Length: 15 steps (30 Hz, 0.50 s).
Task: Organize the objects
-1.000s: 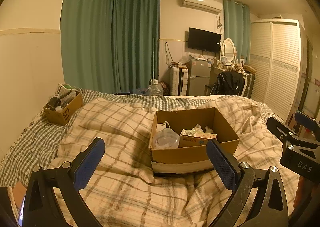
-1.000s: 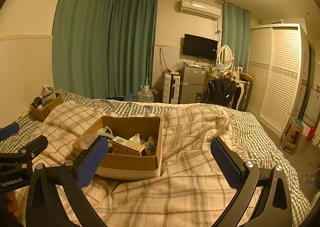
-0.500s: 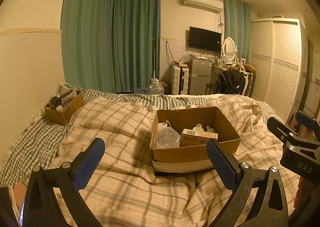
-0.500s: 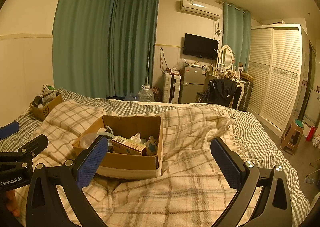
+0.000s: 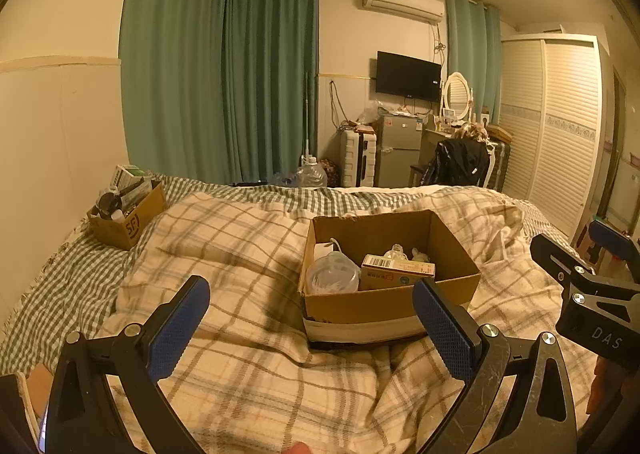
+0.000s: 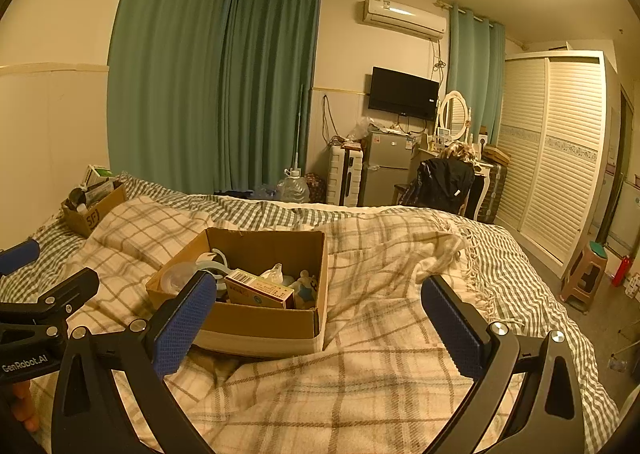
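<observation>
Almost nothing has shifted over the last second: both views hold the same framing, with only a slight drift, so neither tool has closed in on anything and the task stands as it did.

Taking the big cardboard box (image 5: pixel 390 296) as landmark and going left to right: far to its left, near the wall, sits a smaller carton (image 5: pixel 127 216) crammed with odds and ends. The left gripper (image 5: pixel 310 328) hangs just short of the big box, fingers spread wide and empty. Inside the box lie a clear plastic container (image 5: pixel 332 274) and a printed packet (image 5: pixel 396 272). The right gripper (image 6: pixel 320 320) hovers right of it, likewise spread and empty.

All rests on a rumpled plaid blanket (image 6: pixel 360 394); beyond the box are green curtains (image 5: pixel 224 74), a television and a louvred wardrobe.
</observation>
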Available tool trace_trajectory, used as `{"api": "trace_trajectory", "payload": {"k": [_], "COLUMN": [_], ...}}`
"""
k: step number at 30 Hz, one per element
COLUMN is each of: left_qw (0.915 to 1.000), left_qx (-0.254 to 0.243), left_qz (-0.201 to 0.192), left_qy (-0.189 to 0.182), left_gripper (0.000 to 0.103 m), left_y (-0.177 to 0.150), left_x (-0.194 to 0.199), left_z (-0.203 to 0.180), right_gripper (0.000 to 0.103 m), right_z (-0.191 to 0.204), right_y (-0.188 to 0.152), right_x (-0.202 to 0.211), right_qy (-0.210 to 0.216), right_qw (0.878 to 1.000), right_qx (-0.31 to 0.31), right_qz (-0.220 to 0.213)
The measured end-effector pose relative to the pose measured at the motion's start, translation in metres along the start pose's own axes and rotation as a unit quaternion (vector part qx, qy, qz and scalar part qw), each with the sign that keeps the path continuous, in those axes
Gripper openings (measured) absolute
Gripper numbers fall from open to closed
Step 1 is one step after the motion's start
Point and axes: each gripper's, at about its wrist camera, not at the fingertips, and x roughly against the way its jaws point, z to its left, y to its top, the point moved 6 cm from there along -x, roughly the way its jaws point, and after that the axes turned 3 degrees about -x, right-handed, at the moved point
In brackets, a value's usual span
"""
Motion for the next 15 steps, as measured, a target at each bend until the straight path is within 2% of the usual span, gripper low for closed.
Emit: {"api": "trace_trajectory", "payload": {"k": [15], "left_qw": [0.9999], "left_qx": [-0.002], "left_qz": [-0.009], "left_qy": [0.015], "left_gripper": [0.103], "left_y": [-0.0013], "left_x": [0.0019], "left_z": [0.0033], "right_gripper": [0.103], "right_z": [-0.0021], "right_y": [-0.002], "right_x": [-0.0016], "right_qy": [-0.003], "right_qw": [1.0], "right_qx": [-0.001], "right_qz": [0.004]}}
